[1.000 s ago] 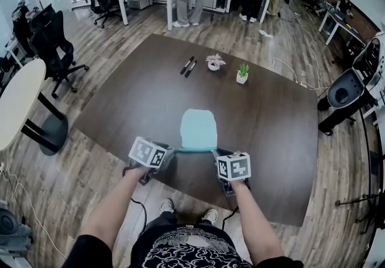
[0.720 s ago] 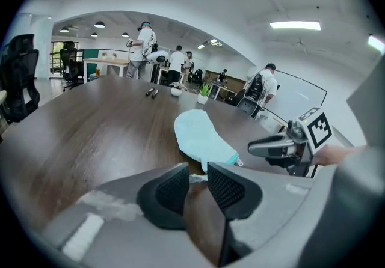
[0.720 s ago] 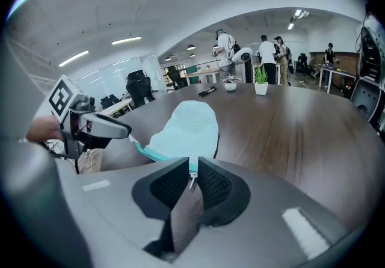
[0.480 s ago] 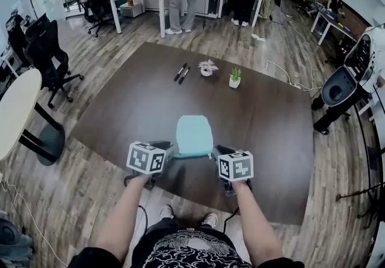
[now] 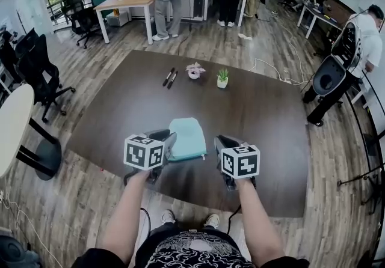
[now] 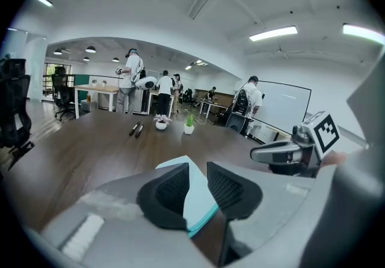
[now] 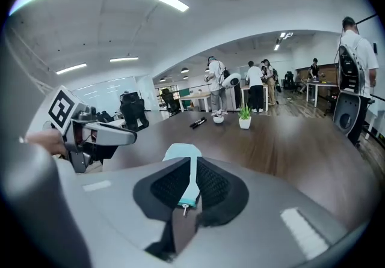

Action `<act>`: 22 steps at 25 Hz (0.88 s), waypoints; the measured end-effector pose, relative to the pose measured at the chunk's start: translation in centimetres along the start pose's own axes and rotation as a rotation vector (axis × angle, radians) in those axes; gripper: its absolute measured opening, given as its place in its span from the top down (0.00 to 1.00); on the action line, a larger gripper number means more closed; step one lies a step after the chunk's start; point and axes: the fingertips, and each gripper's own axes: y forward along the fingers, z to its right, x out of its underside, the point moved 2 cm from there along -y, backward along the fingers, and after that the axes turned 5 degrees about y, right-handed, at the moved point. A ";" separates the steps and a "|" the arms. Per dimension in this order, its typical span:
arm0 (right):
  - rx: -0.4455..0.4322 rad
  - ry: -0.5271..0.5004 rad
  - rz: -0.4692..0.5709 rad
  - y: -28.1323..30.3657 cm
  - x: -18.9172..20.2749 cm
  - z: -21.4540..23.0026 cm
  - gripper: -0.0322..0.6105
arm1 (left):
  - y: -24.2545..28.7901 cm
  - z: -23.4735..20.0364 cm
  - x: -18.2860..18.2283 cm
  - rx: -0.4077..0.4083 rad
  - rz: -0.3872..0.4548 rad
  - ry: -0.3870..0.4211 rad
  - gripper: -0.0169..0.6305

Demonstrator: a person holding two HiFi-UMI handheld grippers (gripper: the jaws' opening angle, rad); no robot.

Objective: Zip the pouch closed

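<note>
A light blue pouch (image 5: 186, 136) hangs between my two grippers above the near part of the dark brown table (image 5: 264, 116). My left gripper (image 5: 170, 140) is shut on the pouch's left near corner; in the left gripper view its pads (image 6: 174, 188) pinch the blue fabric (image 6: 201, 207). My right gripper (image 5: 218, 142) is shut on the pouch's right near end. In the right gripper view the pouch (image 7: 182, 151) stands edge-on between the jaws, with the small metal zipper pull (image 7: 183, 210) dangling just below the pads.
Two black markers (image 5: 169, 77), a small flower pot (image 5: 194, 71) and a green plant in a white pot (image 5: 222, 78) sit at the table's far side. Black office chairs (image 5: 36, 71) and a round white table (image 5: 12, 122) stand left. Several people stand by desks behind.
Both grippers have risen together and come nearer to me, and the pouch has come up off the table with them. Both grips look unchanged.
</note>
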 end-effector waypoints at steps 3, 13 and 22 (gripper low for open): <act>0.024 -0.004 0.047 -1.5 -1.5 0.5 0.92 | -0.4 0.8 -2.3 -0.013 0.052 0.017 0.86; 0.086 -0.049 0.195 -6.1 -6.5 1.2 0.95 | -0.8 3.6 -7.4 0.027 0.176 0.108 0.93; 0.136 -0.063 0.285 -7.8 -8.4 1.8 0.95 | -0.2 4.0 -8.7 0.039 0.184 0.167 0.97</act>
